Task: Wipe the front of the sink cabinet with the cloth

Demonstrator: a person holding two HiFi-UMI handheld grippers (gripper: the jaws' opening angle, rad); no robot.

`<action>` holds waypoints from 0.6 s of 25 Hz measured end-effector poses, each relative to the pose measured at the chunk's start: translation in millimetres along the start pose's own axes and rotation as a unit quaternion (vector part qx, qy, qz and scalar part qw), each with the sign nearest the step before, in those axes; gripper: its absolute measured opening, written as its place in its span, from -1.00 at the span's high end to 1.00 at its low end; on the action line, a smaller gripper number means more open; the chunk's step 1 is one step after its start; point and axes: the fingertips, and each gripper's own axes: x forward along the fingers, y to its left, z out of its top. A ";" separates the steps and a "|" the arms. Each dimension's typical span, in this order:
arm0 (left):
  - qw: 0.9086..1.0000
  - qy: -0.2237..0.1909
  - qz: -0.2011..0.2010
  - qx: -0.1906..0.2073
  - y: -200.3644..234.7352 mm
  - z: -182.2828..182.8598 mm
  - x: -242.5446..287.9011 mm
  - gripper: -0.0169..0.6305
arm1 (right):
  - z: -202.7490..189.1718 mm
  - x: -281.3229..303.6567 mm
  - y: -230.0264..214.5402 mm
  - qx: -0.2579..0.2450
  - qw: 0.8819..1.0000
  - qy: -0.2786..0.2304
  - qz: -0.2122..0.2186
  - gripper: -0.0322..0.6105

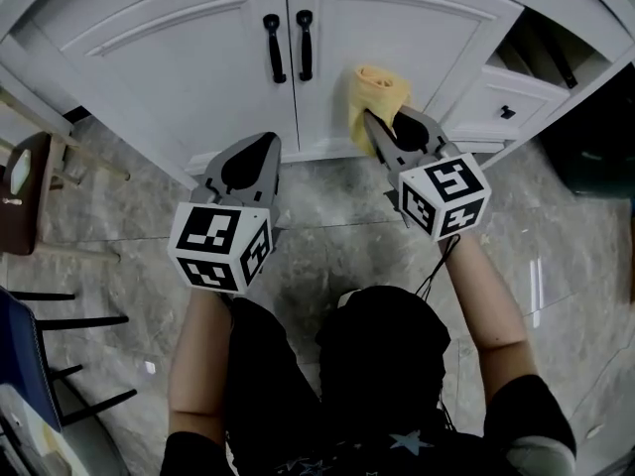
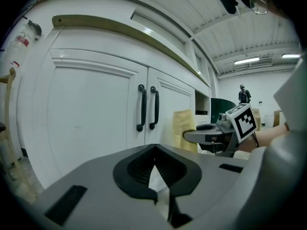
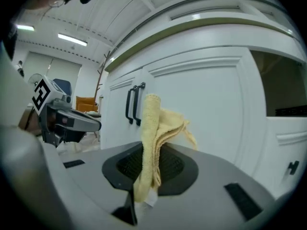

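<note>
Left gripper (image 1: 258,147) hangs below the door handles (image 1: 288,46), jaws together on nothing, right gripper (image 1: 382,132) clamped on yellow cloth (image 1: 377,92) held against right door (image 1: 427,28) just right of the handles; wiping looks barely begun, left door untouched.

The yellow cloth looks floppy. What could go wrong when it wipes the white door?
The folded yellow cloth is pinched near one end in the right claw, so rubbing might tug it loose. It is bunched up, so the claw's hard tip could scrape the white cabinet door. A loose flap might catch on the black handles.
</note>
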 end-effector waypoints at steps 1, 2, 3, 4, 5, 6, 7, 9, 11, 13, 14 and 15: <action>1.000 0.003 0.003 -0.001 2.4 -2.3 -1.4 0.90 | -3.4 7.5 9.5 -0.007 1.000 0.004 0.011 0.69; 1.000 0.005 0.006 -0.001 4.7 -4.4 -3.1 0.90 | -7.3 14.7 18.6 -0.013 1.000 0.008 0.022 0.69; 1.000 0.007 0.008 -0.002 6.8 -6.0 -4.9 0.90 | -11.3 21.7 27.0 -0.018 0.999 0.012 0.032 0.69; 1.000 0.009 0.010 -0.003 8.5 -7.3 -6.6 0.90 | -15.2 28.4 34.4 -0.022 0.999 0.016 0.041 0.69; 1.000 0.009 0.011 -0.004 10.0 -8.4 -8.0 0.90 | -18.7 34.7 40.4 -0.025 0.998 0.020 0.047 0.69; 1.000 0.010 0.012 -0.005 11.1 -9.4 -9.1 0.90 | -21.6 40.7 45.2 -0.027 0.998 0.022 0.052 0.69; 1.000 0.011 0.013 -0.006 12.2 -10.4 -9.9 0.90 | -23.8 46.3 48.8 -0.028 0.998 0.025 0.055 0.69; 1.000 0.012 0.014 -0.006 14.1 -11.9 -10.7 0.90 | -27.1 56.1 52.1 -0.028 0.998 0.029 0.056 0.69; 1.000 0.012 0.015 -0.006 14.7 -12.8 -10.8 0.90 | -29.8 62.3 50.0 -0.025 0.998 0.033 0.051 0.69; 1.000 0.013 0.013 -0.005 13.5 -13.4 -10.3 0.90 | -31.9 63.8 43.8 -0.021 0.998 0.035 0.041 0.69; 1.000 0.014 0.012 -0.004 12.3 -13.8 -9.6 0.90 | -33.2 62.9 39.6 -0.019 0.998 0.037 0.036 0.69; 1.000 0.015 0.011 -0.003 11.0 -14.2 -8.8 0.90 | -35.0 61.1 34.8 -0.017 0.999 0.038 0.030 0.69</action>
